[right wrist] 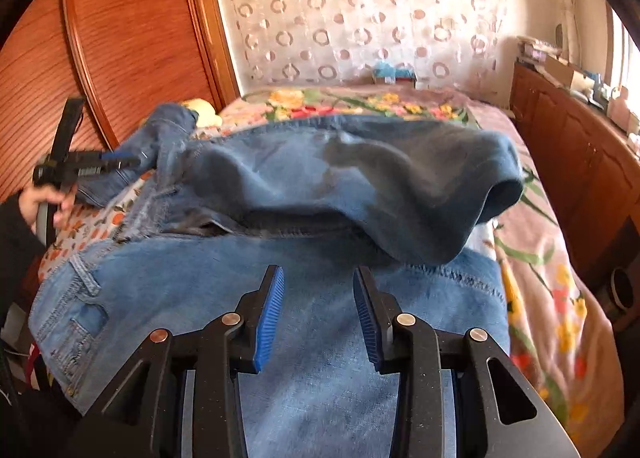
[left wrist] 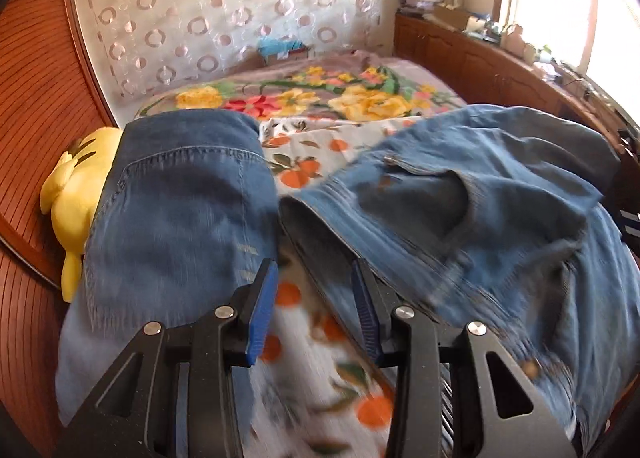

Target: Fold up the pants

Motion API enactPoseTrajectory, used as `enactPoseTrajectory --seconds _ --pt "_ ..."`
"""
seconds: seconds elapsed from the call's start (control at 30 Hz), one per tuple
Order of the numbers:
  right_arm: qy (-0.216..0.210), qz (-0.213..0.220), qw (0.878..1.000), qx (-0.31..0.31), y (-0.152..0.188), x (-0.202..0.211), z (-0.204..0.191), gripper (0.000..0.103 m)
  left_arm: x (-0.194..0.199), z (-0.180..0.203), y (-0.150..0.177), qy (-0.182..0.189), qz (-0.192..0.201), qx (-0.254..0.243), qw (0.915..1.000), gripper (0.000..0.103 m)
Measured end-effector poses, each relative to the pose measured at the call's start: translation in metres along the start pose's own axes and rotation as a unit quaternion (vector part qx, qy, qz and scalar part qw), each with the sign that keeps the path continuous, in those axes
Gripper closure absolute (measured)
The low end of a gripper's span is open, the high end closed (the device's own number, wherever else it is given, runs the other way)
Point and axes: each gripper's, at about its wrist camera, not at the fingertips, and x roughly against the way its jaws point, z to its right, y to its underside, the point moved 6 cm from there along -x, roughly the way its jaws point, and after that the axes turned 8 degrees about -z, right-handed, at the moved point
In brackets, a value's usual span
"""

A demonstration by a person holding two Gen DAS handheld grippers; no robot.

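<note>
Right wrist view: jeans point(right wrist: 280, 186) lie crumpled on the bed point(right wrist: 552, 298) directly under the right tool point(right wrist: 319, 312), jaws spread, empty; left tool point(left wrist: 315, 308), likewise spread, hovers between the legs.

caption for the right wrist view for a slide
Right gripper open above blue jeans crumpled on a floral bed.

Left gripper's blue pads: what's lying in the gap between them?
Left wrist view: only the orange-print sheet shows between the left gripper pads; jeans flank them.

Bare sheet point(left wrist: 320, 146) between denim heaps point(left wrist: 172, 194); wardrobe point(left wrist: 36, 106) crowds the left.
</note>
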Motion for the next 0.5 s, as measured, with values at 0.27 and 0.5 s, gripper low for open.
enactPoseTrajectory --seconds 0.27,0.5 --pt "0.003 -0.062 0.998 0.022 0.001 -0.035 0.001 0.065 -0.031 0.002 -0.031 -0.035 -0.040 -0.064 0.9965 0.065" --pt "0.021 -0.040 0.998 0.039 -0.001 -0.043 -0.002 0.061 -0.039 -0.002 -0.041 -0.006 -0.049 -0.032 0.9983 0.065"
